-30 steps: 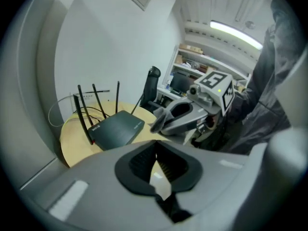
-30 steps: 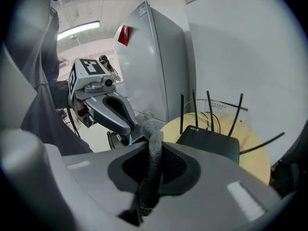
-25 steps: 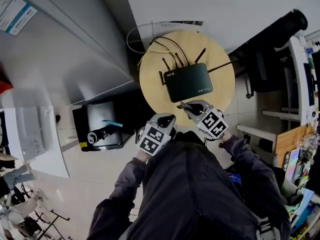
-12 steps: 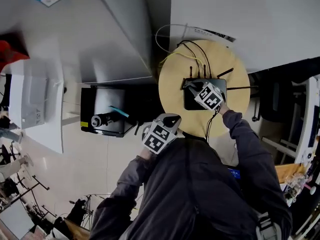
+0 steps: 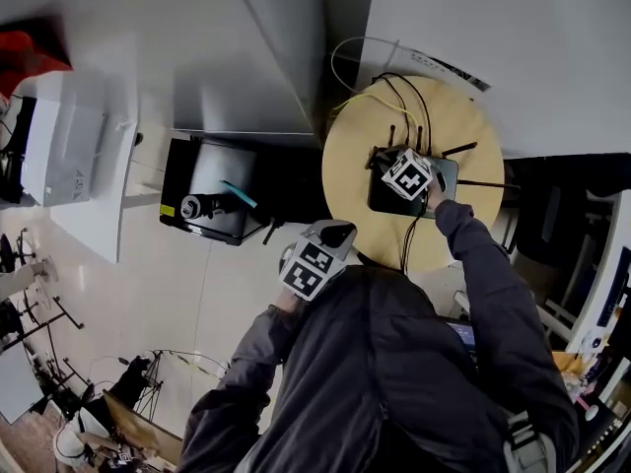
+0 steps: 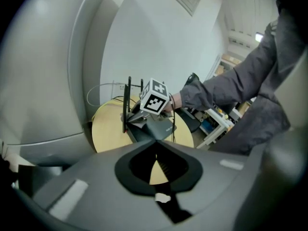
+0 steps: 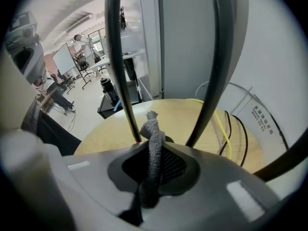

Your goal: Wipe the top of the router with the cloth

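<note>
The right gripper (image 7: 153, 148) is clenched on a twisted grey cloth (image 7: 152, 121), which sticks out past the jaw tips. In the head view it sits over the black router (image 5: 392, 203), near the middle of the round wooden table (image 5: 355, 180). Whether the cloth is actually touching the lid is hard to tell, since the marker cube and hand cover the contact; it is probably touching or just above.

The left gripper (image 6: 155, 141) is closed on nothing and hangs off the table's edge at about 7 o'clock, well apart from the router.

To wipe well, the bunched cloth wants laying flatter, so that more than one knot of it meets the lid. Strokes should be light and even, or the small router may slide on the smooth wood. The upright antennas (image 7: 120, 66) stand just beyond the jaws. Each stroke should therefore stop short of them and of the cables (image 5: 394, 87) behind. The free gripper could brace the near edge if the box starts to shift.

In the head view the router's long axis runs roughly 9 to 3 o'clock. Its antenna edge faces 12 o'clock and its plain front edge faces 6 o'clock, toward the person. Sweeping along that long axis looks the tidiest path.
</note>
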`<act>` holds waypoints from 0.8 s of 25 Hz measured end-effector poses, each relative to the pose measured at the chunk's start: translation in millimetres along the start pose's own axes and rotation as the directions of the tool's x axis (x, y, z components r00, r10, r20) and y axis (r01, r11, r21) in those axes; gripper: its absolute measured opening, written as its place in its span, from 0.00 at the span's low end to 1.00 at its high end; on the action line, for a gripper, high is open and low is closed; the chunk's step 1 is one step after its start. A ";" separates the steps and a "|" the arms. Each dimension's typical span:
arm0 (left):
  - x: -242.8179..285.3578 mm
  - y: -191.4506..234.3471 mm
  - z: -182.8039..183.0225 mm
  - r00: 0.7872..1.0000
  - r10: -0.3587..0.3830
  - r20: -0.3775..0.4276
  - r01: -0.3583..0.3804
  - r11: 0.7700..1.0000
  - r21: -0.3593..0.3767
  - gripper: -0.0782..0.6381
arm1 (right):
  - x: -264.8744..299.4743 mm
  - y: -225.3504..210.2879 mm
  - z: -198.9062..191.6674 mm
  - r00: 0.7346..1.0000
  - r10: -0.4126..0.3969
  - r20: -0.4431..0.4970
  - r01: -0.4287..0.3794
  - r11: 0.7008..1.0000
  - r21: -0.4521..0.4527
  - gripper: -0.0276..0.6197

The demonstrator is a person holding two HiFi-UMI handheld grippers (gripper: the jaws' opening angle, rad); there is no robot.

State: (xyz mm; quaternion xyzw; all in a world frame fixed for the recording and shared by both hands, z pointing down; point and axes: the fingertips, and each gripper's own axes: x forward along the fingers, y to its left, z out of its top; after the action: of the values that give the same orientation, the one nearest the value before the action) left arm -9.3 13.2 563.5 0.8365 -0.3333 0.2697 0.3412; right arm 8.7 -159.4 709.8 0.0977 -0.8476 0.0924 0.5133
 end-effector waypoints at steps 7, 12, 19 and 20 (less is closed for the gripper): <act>1.1 -4.0 -0.7 0.999 0.038 0.017 -0.038 0.999 -0.024 0.11 | -7.4 35.2 -17.2 0.998 0.062 0.011 -0.062 0.998 -0.015 0.09; 6.5 -8.5 -0.5 0.999 0.044 0.017 -0.043 0.999 -0.024 0.11 | -12.6 72.1 -32.0 0.994 0.105 0.018 -0.105 0.994 -0.029 0.09; 11.6 -14.8 -2.3 0.999 0.047 0.014 -0.046 0.999 -0.018 0.11 | -19.8 113.0 -44.4 0.986 0.164 0.022 -0.162 0.984 -0.073 0.09; 13.0 -14.8 -2.1 0.999 0.048 0.016 -0.048 0.999 -0.018 0.11 | -19.3 115.1 -46.0 0.985 0.171 0.021 -0.169 0.983 -0.073 0.09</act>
State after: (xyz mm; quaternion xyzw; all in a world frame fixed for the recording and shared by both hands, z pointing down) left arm 9.4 18.0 567.8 0.8274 -0.3586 0.2678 0.3392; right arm 26.7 -35.3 707.2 0.0080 -0.8624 0.1047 0.4952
